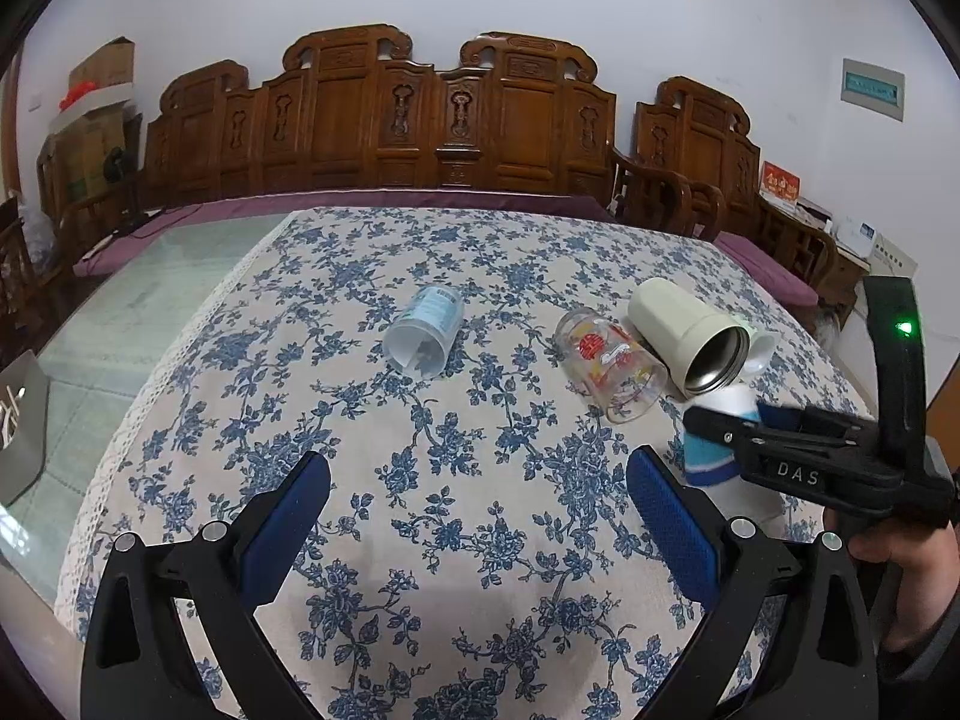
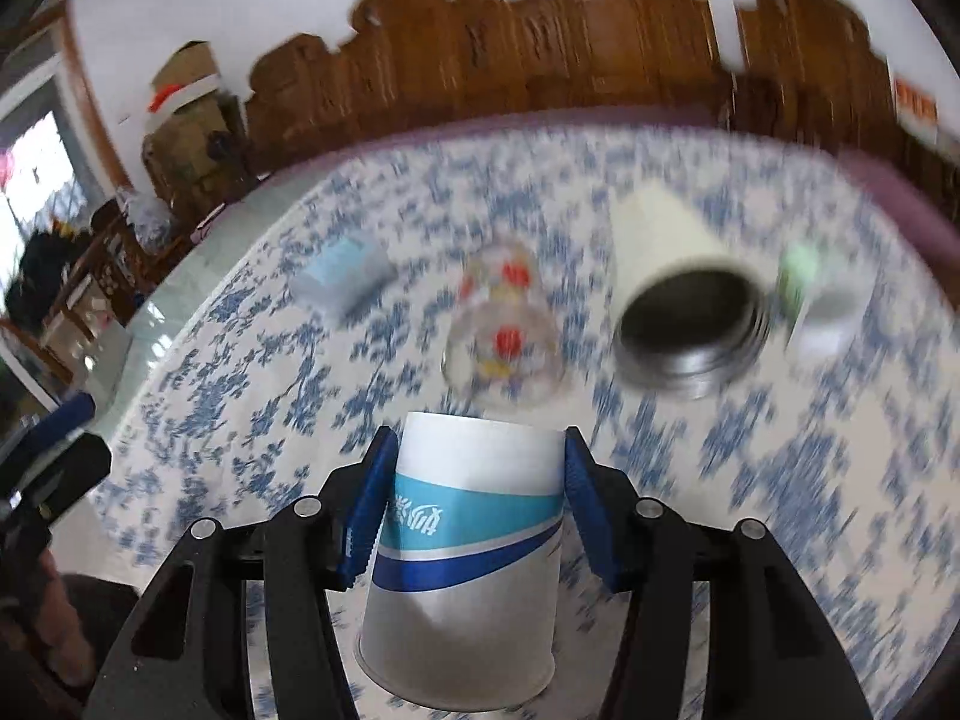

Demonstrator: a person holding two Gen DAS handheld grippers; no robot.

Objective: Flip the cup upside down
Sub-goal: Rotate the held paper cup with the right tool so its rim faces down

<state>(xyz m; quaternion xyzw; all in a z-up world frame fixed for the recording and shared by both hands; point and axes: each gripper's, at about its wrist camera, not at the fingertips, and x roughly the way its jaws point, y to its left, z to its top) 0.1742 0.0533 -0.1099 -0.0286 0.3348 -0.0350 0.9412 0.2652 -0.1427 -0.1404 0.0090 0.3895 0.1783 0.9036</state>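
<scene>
— Carved wooden chairs (image 1: 444,120) line the far wall; what sits on the counter (image 1: 420,480) with its blue-flowered cloth?

— Five cups in all. Four lie on their sides: a pale blue paper cup (image 1: 425,330) in the middle, a printed glass (image 1: 609,366) right of it, a cream steel-lined tumbler (image 1: 690,336) touching the glass, and a small white cup (image 1: 761,351) just behind the tumbler.

— And the fifth?

— A white-and-blue paper cup (image 2: 465,570), clamped between the right gripper (image 2: 474,516) fingers (image 2: 366,516) at the near right, rim towards the counter.

— The left gripper (image 1: 480,510)?

— Its two fingers (image 1: 288,522) are spread wide over bare cloth, holding nothing.
</scene>
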